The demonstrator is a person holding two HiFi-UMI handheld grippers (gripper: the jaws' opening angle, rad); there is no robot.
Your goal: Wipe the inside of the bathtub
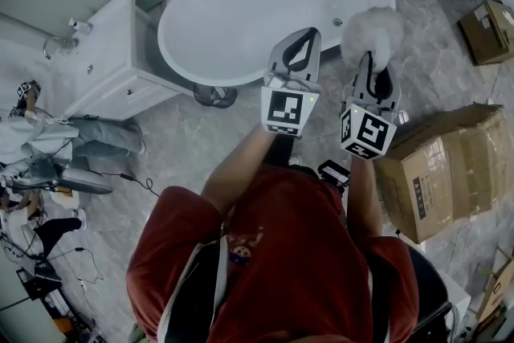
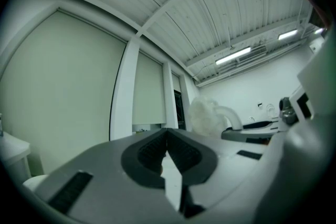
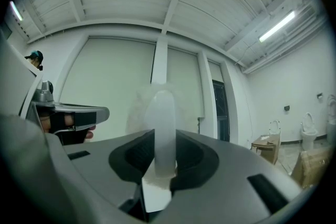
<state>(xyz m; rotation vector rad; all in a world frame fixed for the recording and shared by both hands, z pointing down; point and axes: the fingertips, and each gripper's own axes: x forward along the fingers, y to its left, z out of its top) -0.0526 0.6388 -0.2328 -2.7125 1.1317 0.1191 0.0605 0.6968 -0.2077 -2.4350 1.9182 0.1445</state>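
The white bathtub [image 1: 241, 20] lay just ahead of the person, neither tool touching it. The right gripper [image 1: 374, 80] was clamped on the handle of a fluffy white duster [image 1: 371, 32] held up near the tub's rim. The left gripper [image 1: 299, 52] was pinched closed on nothing. Wiping had seemingly not begun; next, the duster needed lowering into the basin. Both gripper views tilted toward the ceiling, so neither showed the tub.
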